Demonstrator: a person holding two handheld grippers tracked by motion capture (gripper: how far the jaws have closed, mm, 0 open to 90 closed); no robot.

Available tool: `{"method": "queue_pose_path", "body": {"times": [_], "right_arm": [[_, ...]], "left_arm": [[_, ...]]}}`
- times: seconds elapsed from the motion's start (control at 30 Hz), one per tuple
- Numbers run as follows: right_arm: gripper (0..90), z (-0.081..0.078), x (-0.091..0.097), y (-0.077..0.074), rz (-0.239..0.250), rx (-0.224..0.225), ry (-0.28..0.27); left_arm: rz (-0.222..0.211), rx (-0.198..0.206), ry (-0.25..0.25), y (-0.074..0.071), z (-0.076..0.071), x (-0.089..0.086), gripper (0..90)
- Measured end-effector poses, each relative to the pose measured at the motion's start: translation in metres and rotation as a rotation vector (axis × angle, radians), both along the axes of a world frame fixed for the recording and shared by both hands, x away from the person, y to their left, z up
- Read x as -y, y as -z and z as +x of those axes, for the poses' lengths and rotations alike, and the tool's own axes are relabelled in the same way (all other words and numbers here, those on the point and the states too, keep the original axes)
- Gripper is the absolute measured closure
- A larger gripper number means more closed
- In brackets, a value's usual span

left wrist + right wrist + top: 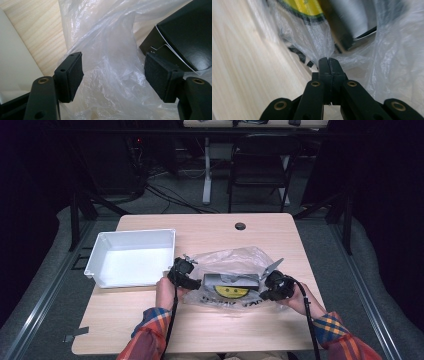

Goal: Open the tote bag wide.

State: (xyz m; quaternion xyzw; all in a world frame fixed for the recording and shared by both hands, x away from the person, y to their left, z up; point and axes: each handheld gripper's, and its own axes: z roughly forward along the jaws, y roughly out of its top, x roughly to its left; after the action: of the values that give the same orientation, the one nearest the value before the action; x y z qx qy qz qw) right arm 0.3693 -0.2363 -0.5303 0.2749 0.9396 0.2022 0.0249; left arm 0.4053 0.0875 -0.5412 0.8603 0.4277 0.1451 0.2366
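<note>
Right claw point(327, 61) is pinched tight on the crinkled clear plastic bag point(227, 260); left claw point(113, 75) gapes wide around its opposite edge, nothing gripped, grey box point(231, 280) lying between them.

Light wooden table point(210, 232); open white rectangular plastic bin point(100, 251) on its left half, toward the far side; crumpled clear plastic bag point(235, 257) just right of the bin, nearer the person; flat black box point(231, 280) inside the bag, lying on the table. Left gripper point(189, 281) at the bag's left edge, between bin and bag, bag film between its jaws point(112, 75); right gripper point(264, 290) at the bag's right edge, opposite; box point(185, 37) just beyond the left gripper's right jaw; dark folding metal chair point(260, 160) on the floor behind the table.
</note>
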Motion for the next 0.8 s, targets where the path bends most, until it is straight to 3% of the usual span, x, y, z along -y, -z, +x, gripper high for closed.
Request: {"method": "queue_pose_path", "body": {"times": [0.17,0.27,0.3,0.33,0.4,0.53,0.6,0.67,0.7,0.73,0.8], "right_arm": [[90.0,-0.001,0.0,0.004,-0.06,-0.022,-0.032],[90.0,0.001,0.001,0.007,-0.143,-0.017,-0.03],[90.0,0.002,0.002,0.008,-0.113,-0.023,-0.014],[85.7,0.005,0.004,0.007,-0.119,-0.028,-0.012],[70.6,0.007,0.007,0.001,-0.091,-0.028,0.008],[56.5,0.005,0.015,-0.024,0.098,-0.022,-0.008],[55.0,0.003,0.018,-0.037,0.184,0.032,0.015],[55.2,0.005,0.02,-0.045,0.202,0.115,0.065],[56.4,0.007,0.021,-0.045,0.19,0.158,0.118],[57.2,0.01,0.021,-0.043,0.165,0.179,0.158],[59.8,0.019,0.019,-0.033,0.106,0.166,0.197]], "left_arm": [[0.0,-0.006,0.003,0.001,0.0,0.001,30.7],[0.0,-0.013,0.005,0.002,0.001,0.002,30.6],[0.007,-0.006,0.004,0.003,0.001,0.002,30.7],[0.011,-0.003,0.006,0.003,0.001,0.003,31.1],[0.012,-0.005,0.01,0.003,0.001,0.004,31.5],[0.015,-0.005,0.012,0.002,0.001,0.004,31.6],[0.017,-0.007,0.013,0.003,0.001,0.004,31.6],[0.014,-0.005,0.011,0.003,0.001,0.004,31.8],[0.013,-0.005,0.011,0.003,0.001,0.005,31.8],[0.016,-0.003,0.01,0.003,0.001,0.005,31.9],[0.017,-0.003,0.014,0.003,0.001,0.006,32.6]]}}
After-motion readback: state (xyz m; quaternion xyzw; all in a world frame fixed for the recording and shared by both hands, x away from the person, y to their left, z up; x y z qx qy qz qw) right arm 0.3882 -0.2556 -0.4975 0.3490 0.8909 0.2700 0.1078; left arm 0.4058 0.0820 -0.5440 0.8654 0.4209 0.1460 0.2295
